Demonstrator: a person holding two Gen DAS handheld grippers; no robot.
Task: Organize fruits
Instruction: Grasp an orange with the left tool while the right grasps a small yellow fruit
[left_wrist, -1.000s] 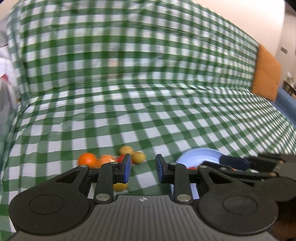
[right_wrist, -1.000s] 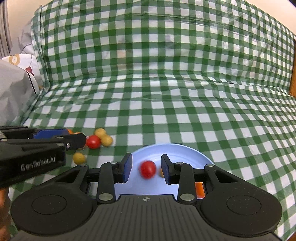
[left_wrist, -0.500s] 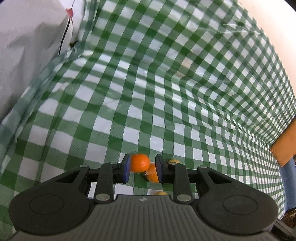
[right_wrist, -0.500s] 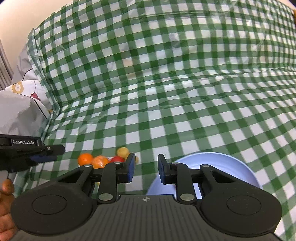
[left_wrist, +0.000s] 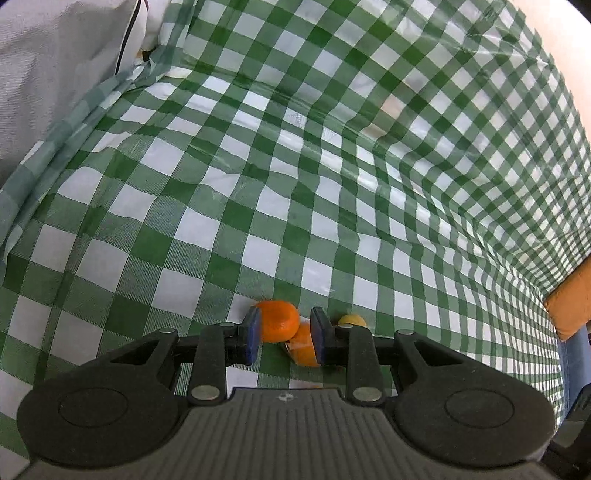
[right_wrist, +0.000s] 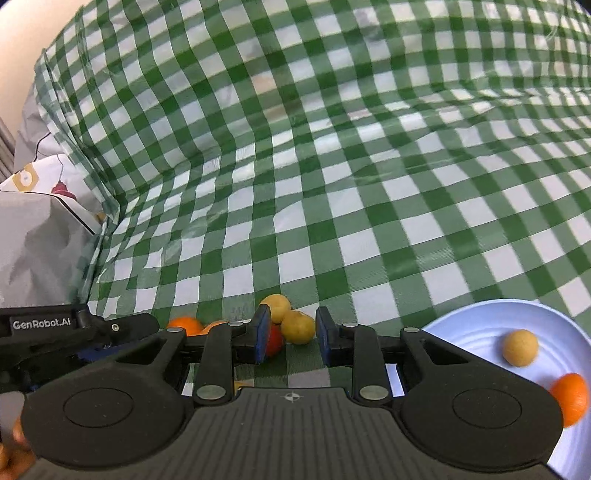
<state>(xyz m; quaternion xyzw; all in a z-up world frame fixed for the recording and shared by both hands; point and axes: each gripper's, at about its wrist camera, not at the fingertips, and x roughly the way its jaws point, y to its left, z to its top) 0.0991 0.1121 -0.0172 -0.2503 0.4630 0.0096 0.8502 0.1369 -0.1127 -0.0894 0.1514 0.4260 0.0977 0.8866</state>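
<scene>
Two tools spread: left tool (left_wrist: 283, 338) straddles orange (left_wrist: 277, 320), second orange (left_wrist: 303, 345) crowding; right tool (right_wrist: 291, 339) over yellow fruit (right_wrist: 297, 326). Centre, then squeeze gently.

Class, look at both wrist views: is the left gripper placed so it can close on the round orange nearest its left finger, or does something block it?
Probably yes. The left gripper is open around the orange, though a second orange piece also sits between the fingers and may get pinched too.
</scene>
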